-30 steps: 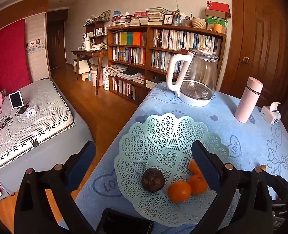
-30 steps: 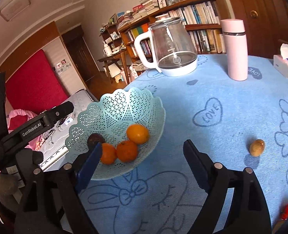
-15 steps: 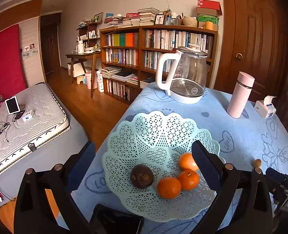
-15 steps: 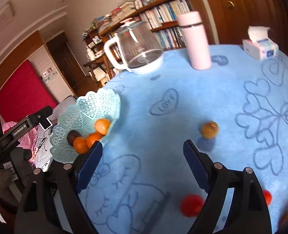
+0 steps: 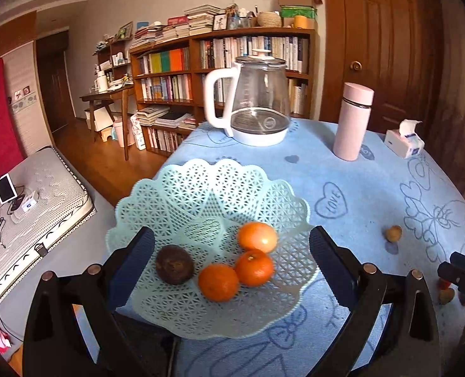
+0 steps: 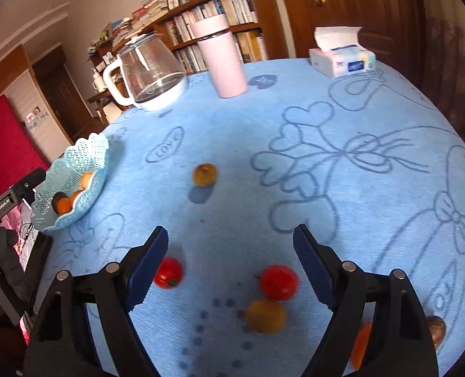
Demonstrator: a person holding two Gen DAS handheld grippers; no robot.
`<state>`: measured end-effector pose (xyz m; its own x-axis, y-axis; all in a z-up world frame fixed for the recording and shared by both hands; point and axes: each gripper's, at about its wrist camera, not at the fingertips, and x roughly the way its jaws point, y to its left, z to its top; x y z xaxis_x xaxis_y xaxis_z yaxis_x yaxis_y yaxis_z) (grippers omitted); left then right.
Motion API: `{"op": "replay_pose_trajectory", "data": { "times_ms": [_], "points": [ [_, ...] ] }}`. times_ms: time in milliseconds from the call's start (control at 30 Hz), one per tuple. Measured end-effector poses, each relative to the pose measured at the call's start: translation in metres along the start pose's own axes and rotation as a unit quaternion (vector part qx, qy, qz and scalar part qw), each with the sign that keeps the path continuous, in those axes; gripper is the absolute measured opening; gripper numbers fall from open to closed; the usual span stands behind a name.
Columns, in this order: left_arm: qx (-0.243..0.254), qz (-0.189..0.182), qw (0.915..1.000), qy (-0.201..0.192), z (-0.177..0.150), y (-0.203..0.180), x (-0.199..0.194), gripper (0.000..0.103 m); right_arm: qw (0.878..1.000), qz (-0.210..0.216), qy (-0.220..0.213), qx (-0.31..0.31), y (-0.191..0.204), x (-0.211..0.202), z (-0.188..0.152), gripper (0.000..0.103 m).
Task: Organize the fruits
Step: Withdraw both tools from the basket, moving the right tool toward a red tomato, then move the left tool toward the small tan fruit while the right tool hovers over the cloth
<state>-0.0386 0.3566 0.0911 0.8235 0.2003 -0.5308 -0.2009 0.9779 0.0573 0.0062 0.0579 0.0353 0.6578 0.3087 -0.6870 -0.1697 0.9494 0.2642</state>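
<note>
Now reaching for loose fruit. Right gripper (image 6: 230,264) empty, fingers spread wide, above blue tablecloth (image 6: 342,125). Red fruit (image 6: 279,282) at its 5 o'clock, just inside right finger; yellow fruit (image 6: 265,315) touching it at 6; second red fruit (image 6: 168,272) against left finger. Best: centre on the first red one, descend straight, close gently, avoid nudging yellow neighbour. Left gripper (image 5: 230,259) empty, fingers spread, over lattice basket (image 5: 175,185) holding three oranges (image 5: 257,236) and a dark fruit (image 5: 174,264). Legible: "LOVE" in tablecloth heart (image 5: 331,204); "GenRobot.AI" on left gripper body. Tissue box (image 6: 342,59) print unreadable.
</note>
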Motion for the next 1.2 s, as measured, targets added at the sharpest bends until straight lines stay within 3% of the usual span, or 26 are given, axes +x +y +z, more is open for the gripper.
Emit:
{"op": "replay_pose_trajectory", "data": {
  "times_ms": [200,467,667,900,1200],
  "points": [
    [0.019,-0.019,0.9996,0.008,-0.007,-0.023,0.002,0.1,0.999,-0.021,0.022,-0.017,-0.006,0.001,-0.01,0.073],
    [0.039,-0.034,0.9985,0.016,-0.013,-0.039,0.004,0.1,0.998,-0.031,0.058,-0.014,-0.01,0.013,-0.018,0.047],
    [0.044,-0.038,0.9981,0.021,-0.016,-0.044,0.007,0.1,0.998,-0.04,0.055,-0.011,-0.016,0.011,-0.017,0.031],
    [0.058,-0.053,0.9965,0.029,-0.02,-0.062,0.01,0.1,0.998,-0.033,0.047,0.001,-0.022,0.004,-0.018,0.03],
    [0.087,-0.089,0.9914,0.04,-0.031,-0.099,0.01,0.1,0.999,-0.035,0.007,0.038,-0.046,-0.017,-0.005,0.03]
  ]
}}
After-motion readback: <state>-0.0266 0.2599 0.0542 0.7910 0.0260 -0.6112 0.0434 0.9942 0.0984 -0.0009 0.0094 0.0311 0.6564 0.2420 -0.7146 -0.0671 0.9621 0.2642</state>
